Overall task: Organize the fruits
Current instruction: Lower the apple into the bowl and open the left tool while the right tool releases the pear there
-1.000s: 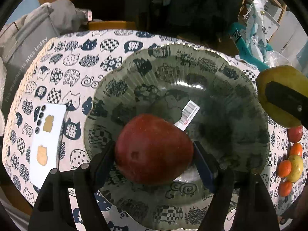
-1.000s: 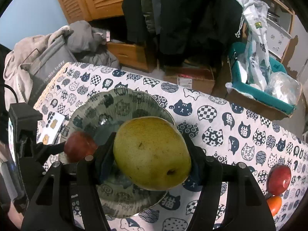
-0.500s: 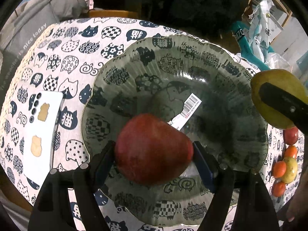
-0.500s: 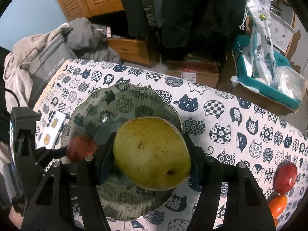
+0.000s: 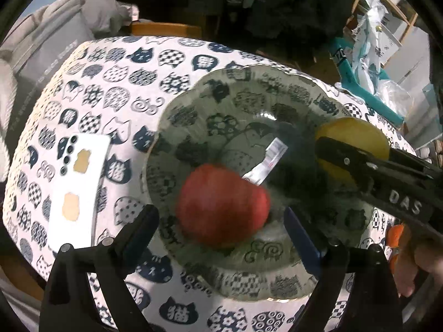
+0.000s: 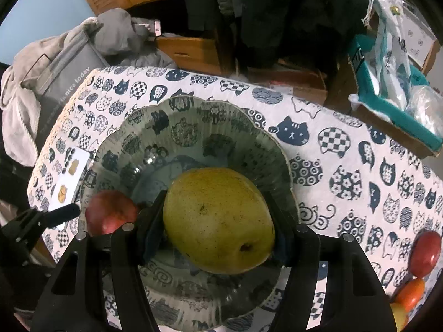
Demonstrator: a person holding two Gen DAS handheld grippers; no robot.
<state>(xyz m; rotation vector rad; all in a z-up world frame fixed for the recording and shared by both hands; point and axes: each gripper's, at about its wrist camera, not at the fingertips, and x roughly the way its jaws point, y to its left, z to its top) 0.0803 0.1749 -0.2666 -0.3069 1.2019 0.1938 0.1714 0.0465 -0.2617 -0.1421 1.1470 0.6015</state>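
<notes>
A glass plate (image 5: pixel 249 94) with a scalloped rim lies on the cat-print tablecloth; it also shows in the right wrist view (image 6: pixel 193 127). A red apple (image 5: pixel 223 206) rests in the plate, blurred, between the spread fingers of my left gripper (image 5: pixel 221 221), which is open and not touching it. The apple shows at the plate's left side in the right wrist view (image 6: pixel 110 211). My right gripper (image 6: pixel 218 221) is shut on a yellow-green pear (image 6: pixel 218 218) and holds it over the plate. The pear (image 5: pixel 351 141) and right gripper show at the plate's right in the left wrist view.
A white phone (image 5: pixel 80 191) lies left of the plate. A red apple (image 6: pixel 425 253) and an orange fruit (image 6: pixel 409 290) lie on the table at the right. A barcode label (image 5: pixel 265 163) sticks to the plate. Bags, clothes and boxes lie beyond the table's far edge.
My left gripper has opened and let go of the red apple, which now lies in the plate. My right gripper has carried the pear in over the plate.
</notes>
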